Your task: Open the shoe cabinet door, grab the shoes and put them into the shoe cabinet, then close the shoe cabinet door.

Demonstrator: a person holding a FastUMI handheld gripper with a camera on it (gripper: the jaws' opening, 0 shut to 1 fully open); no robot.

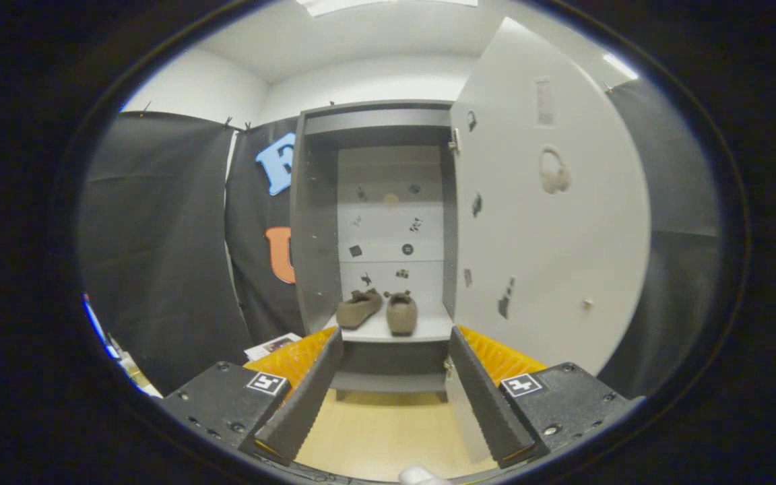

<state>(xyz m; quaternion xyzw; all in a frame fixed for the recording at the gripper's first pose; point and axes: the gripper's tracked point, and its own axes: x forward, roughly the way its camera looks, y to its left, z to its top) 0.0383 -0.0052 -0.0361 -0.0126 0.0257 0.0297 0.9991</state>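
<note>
The grey shoe cabinet (314, 222) stands straight ahead with its door (550, 222) swung wide open to the right. Two brown slipper-like shoes rest side by side on its bottom shelf (428, 329): the left shoe (358, 308) is angled, the right shoe (401, 313) points inward. My gripper (395, 338) is open, with nothing between its fingers. It hovers some way in front of the cabinet, and the shoes show beyond the fingertips (331, 337).
The open door's lower edge comes close to the right finger (486, 397). A small knob (588, 304) sits low on the door. Black cloth walls (159, 249) flank the cabinet. Light wooden floor (388, 431) lies below the gripper. Some papers (270, 345) lie on the floor at the left.
</note>
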